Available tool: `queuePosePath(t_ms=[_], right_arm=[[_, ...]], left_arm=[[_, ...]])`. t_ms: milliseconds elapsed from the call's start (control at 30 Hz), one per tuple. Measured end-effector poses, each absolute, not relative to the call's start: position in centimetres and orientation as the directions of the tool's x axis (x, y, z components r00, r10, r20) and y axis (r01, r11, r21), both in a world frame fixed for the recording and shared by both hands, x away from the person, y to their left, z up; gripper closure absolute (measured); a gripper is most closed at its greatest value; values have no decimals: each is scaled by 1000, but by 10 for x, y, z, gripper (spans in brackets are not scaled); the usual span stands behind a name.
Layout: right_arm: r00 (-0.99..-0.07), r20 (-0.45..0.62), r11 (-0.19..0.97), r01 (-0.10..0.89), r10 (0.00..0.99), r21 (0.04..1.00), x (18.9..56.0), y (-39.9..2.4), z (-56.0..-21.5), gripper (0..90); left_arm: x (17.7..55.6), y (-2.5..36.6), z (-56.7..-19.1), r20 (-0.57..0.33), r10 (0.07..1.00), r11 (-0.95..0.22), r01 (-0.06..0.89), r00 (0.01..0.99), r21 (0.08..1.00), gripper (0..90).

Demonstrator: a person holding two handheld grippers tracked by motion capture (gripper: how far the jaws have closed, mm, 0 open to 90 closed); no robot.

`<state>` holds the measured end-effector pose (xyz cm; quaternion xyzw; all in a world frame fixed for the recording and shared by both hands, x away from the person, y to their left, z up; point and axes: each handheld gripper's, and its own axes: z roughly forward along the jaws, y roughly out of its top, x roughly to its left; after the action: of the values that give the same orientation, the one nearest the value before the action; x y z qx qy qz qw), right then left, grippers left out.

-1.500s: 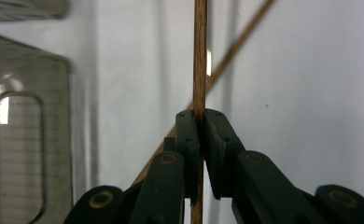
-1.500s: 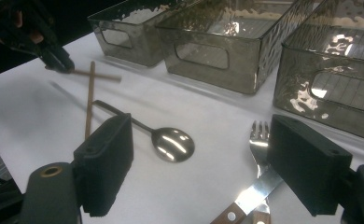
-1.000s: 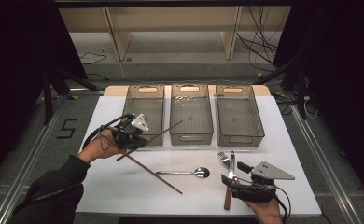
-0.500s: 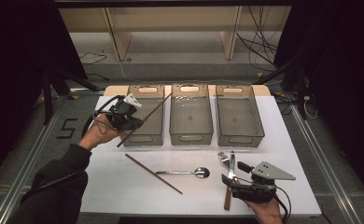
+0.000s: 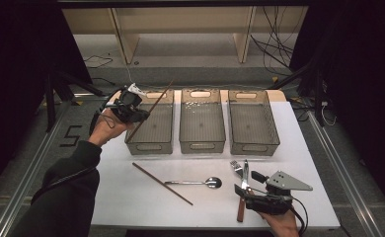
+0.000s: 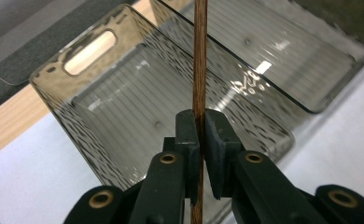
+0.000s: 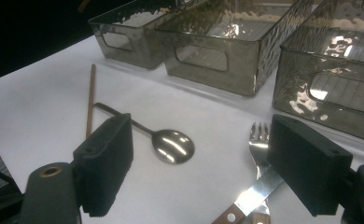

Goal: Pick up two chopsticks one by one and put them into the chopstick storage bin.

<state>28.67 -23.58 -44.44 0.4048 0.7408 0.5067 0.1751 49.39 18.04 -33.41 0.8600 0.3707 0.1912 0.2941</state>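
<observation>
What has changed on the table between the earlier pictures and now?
The left gripper, shut on one thin brown wooden chopstick, moved up and away from the person, over the left clear plastic bin. The second chopstick, metal spoon, fork and right gripper stayed put.

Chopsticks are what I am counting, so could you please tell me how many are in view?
2. One chopstick is clamped in the left gripper above the left bin; the other chopstick lies on the table left of the spoon.
</observation>
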Motion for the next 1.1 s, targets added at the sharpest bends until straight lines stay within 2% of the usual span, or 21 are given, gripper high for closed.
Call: queuePosePath(t_ms=[500, 1100], right_arm=[[-613, 152, 159, 422, 775, 892, 287, -236, -445, 235], [-614, 152, 159, 422, 774, 893, 287, -236, -445, 234]], left_arm=[[518, 183, -349, 78, 803, -486, 573, 591, 660, 839], [528, 184, -377, 64, 820, -478, 619, 568, 624, 838]])
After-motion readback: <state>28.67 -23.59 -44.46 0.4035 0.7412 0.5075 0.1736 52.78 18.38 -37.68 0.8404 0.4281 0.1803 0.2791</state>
